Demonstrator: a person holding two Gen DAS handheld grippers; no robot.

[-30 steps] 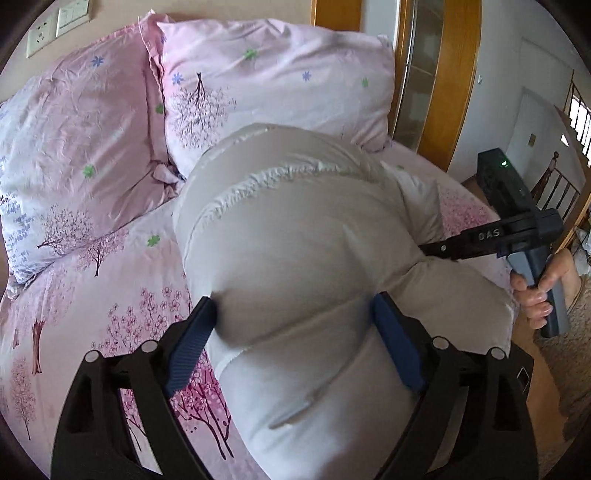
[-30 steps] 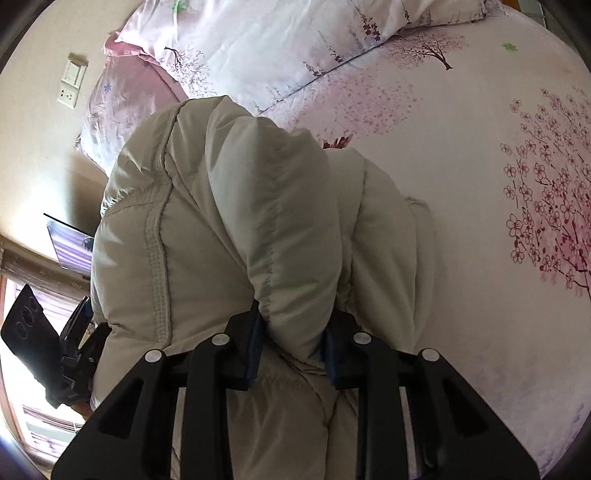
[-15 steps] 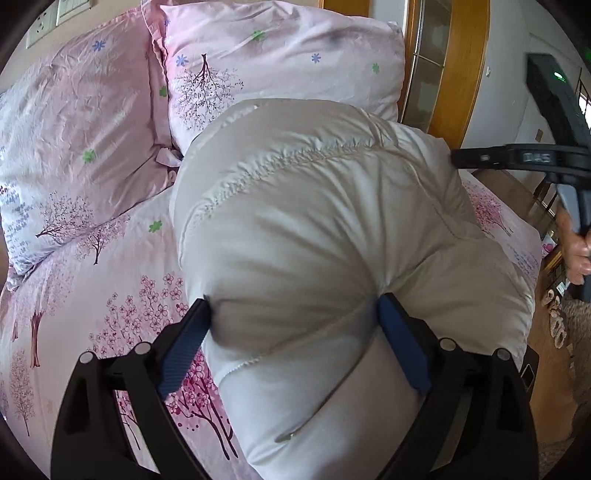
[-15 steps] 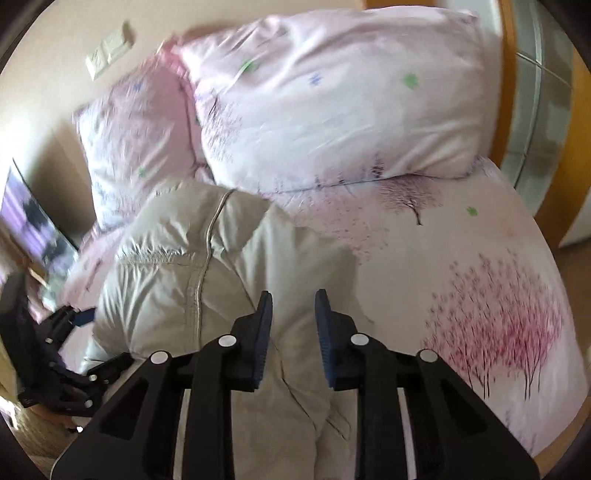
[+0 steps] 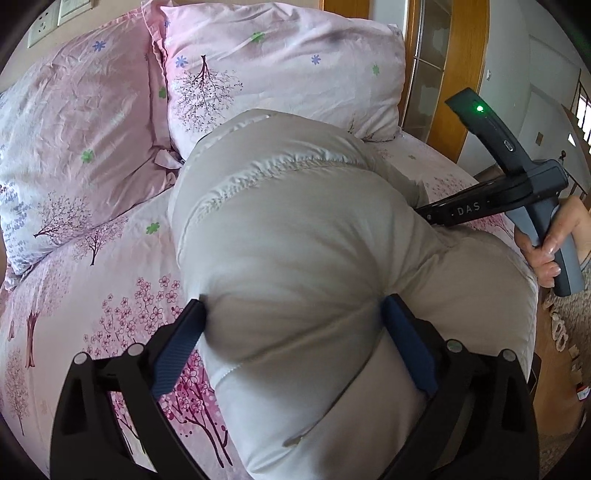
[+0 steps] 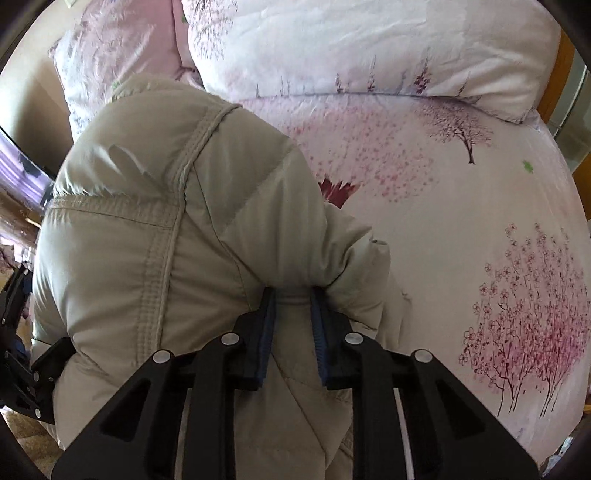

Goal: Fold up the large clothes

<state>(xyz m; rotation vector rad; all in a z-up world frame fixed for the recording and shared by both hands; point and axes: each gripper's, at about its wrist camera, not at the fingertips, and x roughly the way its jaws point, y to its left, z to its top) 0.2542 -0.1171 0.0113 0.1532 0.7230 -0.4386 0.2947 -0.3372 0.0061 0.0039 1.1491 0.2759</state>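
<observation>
Mid-fold: left tool (image 5: 291, 336) and right tool (image 6: 291, 332) both pinch the coat (image 5: 295, 240); next, lay it flat on the bed (image 6: 461, 221).

So the jacket (image 5: 295, 236) is bunched up on the bed (image 5: 122, 280), sitting toward the bed's right edge in the left wrist view. Behind it two pillows (image 5: 280, 66) lean side by side at the head of the bed, and the jacket's far end touches the right-hand one. The left gripper (image 5: 295, 339) has a fat fold of the jacket between its fingers (image 5: 177, 343), near end. The right gripper (image 6: 293, 328) comes in from the right side and pinches a thinner fold, with the right hand (image 5: 554, 240) on its handle out past the bed edge. Wall sockets (image 5: 55, 14) sit behind the left pillow, a door frame (image 5: 458, 92) behind the right one.
</observation>
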